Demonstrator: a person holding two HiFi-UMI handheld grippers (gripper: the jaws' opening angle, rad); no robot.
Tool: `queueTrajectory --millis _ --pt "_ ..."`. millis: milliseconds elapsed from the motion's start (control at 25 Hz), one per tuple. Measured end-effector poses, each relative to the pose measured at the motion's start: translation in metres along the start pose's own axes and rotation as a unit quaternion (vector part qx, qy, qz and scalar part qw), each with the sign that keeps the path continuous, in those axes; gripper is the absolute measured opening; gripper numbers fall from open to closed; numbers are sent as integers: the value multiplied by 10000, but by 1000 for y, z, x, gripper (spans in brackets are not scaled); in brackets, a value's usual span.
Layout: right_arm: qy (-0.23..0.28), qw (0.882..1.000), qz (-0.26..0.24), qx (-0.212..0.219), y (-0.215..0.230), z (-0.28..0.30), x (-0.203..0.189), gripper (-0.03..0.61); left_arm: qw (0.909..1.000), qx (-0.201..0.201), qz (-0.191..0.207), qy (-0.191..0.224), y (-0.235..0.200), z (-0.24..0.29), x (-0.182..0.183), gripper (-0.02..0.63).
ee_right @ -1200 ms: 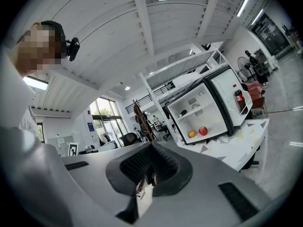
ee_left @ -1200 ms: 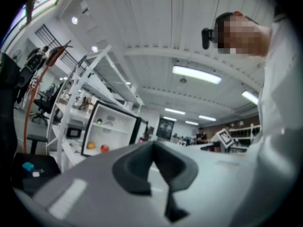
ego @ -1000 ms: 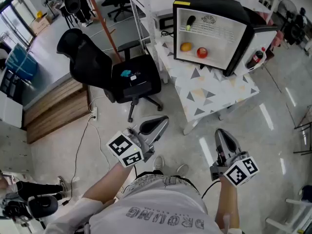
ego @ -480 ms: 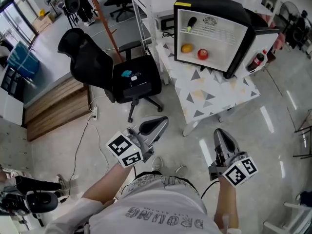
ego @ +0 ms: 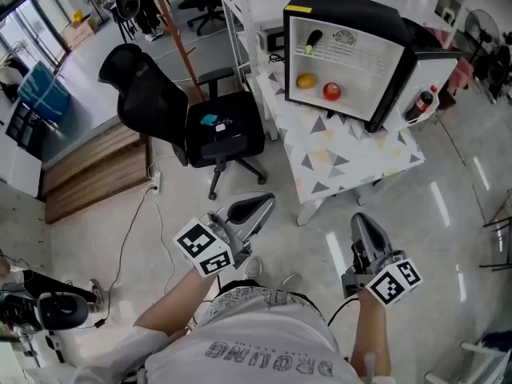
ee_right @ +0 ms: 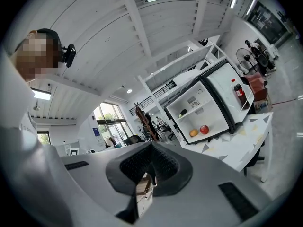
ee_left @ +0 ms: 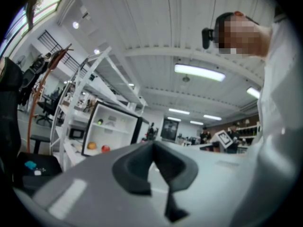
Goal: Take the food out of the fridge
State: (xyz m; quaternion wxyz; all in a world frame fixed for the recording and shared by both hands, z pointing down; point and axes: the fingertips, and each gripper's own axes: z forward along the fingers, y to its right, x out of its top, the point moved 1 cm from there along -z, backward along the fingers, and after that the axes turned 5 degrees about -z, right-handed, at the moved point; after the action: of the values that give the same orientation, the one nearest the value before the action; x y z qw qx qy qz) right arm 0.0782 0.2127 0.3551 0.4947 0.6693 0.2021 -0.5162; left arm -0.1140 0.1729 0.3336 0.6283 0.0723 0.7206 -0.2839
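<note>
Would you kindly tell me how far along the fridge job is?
Done: the fridge stands open. In hand: nothing; the left gripper and right gripper are both shut, empty, well short of the table. Left: everything, since the orange fruit, the red fruit and the dark vegetable on the upper shelf all sit inside.

A: Fridges, upper right of frame?
B: 1 fridge (ego: pixel 344 2).
A: Food inside?
B: 3 items: 1 dark piece (ego: pixel 313 38), 1 orange fruit (ego: pixel 306 79), 1 red fruit (ego: pixel 331 91).
A: Door shelf?
B: 1 bottle (ego: pixel 420 104).
A: Furniture?
B: 1 patterned table (ego: pixel 352 158); 1 black office chair (ego: pixel 140 86), centre left.
A: Grippers, lower centre?
B: 2: left gripper (ego: pixel 258 206), right gripper (ego: pixel 364 226).
</note>
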Motion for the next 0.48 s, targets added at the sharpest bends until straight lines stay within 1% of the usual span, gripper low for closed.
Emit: queueTrajectory --millis 480 --pt "-37 9999 -44 148 17 -30 6 2 10000 68 19 24 34 16 -18 6"
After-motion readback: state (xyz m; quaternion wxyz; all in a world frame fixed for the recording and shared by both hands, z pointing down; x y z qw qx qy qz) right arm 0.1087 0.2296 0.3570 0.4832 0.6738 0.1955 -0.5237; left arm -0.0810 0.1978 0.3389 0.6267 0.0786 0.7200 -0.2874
